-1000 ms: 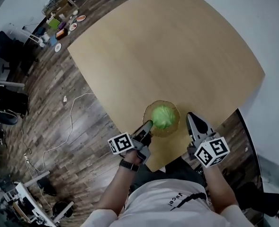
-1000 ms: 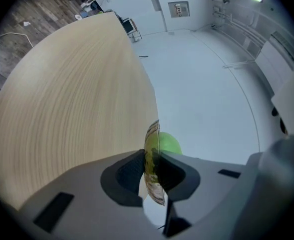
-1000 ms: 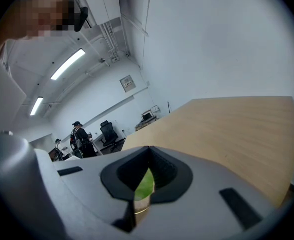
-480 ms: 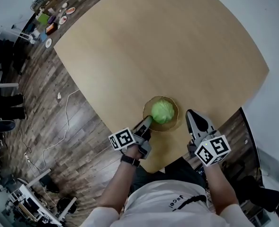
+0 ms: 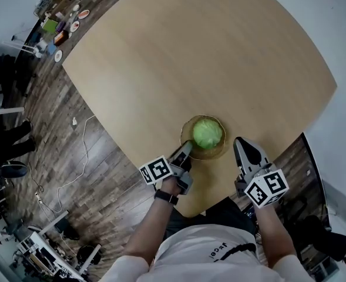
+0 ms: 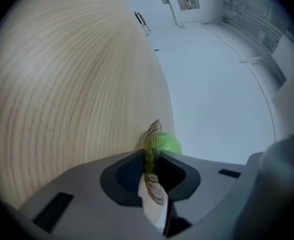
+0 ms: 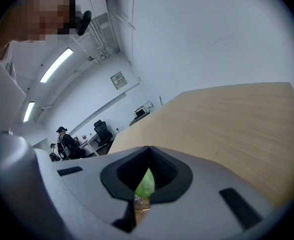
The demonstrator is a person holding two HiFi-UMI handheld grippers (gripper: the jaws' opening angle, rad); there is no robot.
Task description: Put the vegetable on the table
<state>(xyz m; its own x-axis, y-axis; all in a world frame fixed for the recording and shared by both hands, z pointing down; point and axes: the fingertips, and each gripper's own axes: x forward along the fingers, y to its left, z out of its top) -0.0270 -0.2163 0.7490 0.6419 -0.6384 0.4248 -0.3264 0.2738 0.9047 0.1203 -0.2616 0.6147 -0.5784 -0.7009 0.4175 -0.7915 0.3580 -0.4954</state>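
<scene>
Left claw (image 5: pixel 184 151) and right claw (image 5: pixel 238 143) each pinch opposite rims of the glass dish (image 5: pixel 218 152) carrying the cabbage (image 5: pixel 207 133) at the surface's (image 5: pixel 190 57) near edge.

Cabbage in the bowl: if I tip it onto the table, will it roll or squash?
It probably rolls: the cabbage looks round, and the table is smooth and flat. It likely feels firm and fairly heavy for its size, since it looks like a compact head. It fills much of the bowl, so tilting may shift it suddenly.
</scene>
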